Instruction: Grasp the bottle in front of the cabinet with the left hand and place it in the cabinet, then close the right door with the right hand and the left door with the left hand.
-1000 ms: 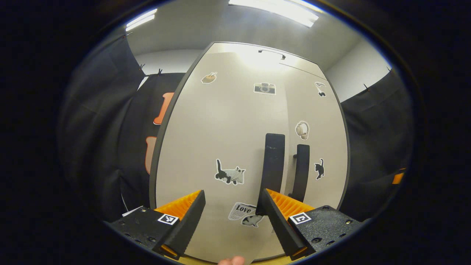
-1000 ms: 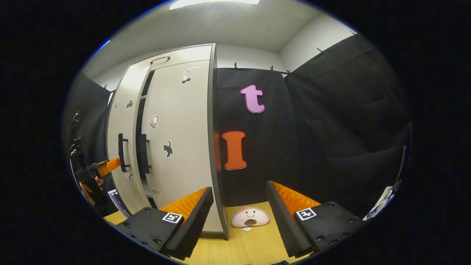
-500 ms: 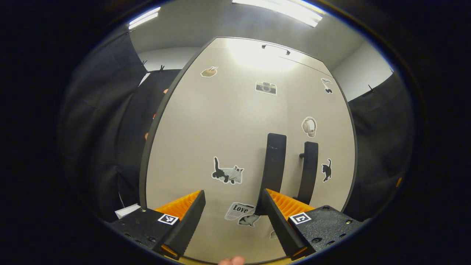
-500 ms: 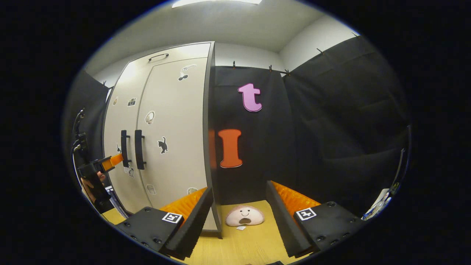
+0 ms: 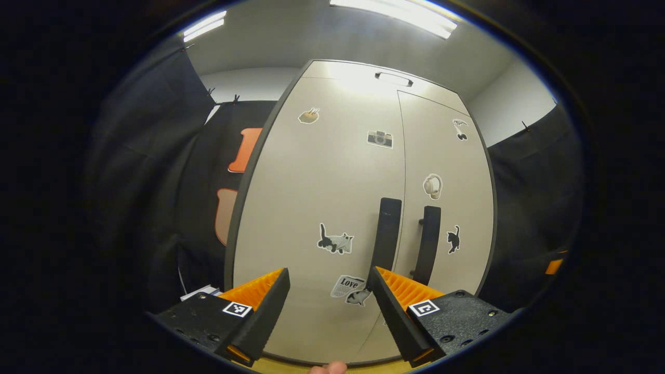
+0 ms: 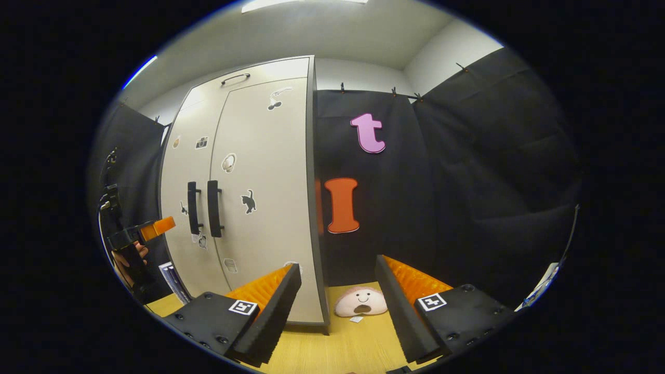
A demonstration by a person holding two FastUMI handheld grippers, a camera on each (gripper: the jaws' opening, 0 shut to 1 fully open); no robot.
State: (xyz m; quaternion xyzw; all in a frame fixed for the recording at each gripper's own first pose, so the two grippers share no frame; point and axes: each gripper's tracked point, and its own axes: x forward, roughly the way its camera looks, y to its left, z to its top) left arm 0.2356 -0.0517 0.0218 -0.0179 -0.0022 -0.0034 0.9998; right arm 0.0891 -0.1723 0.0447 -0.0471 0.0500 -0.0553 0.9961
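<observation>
Both cabinet (image 5: 358, 208) doors are seen shut, handles (image 5: 387, 231) side by side. Left tongs (image 5: 327, 306) are held wide before the left door (nothing gripped). Right tongs (image 6: 337, 306) are held wide and empty above the table (image 6: 343, 343).

Left gripper (image 5: 327, 291) is wide open w/ nothing between its fingers, and a fingertip (image 5: 328, 368) of the person peeks in at the bottom of the left gripper view. Right gripper (image 6: 337, 285) is wide open too, holding nothing. In the right gripper view, the left gripper is far off at the left edge, held up level by a hand (image 6: 129, 255).
</observation>
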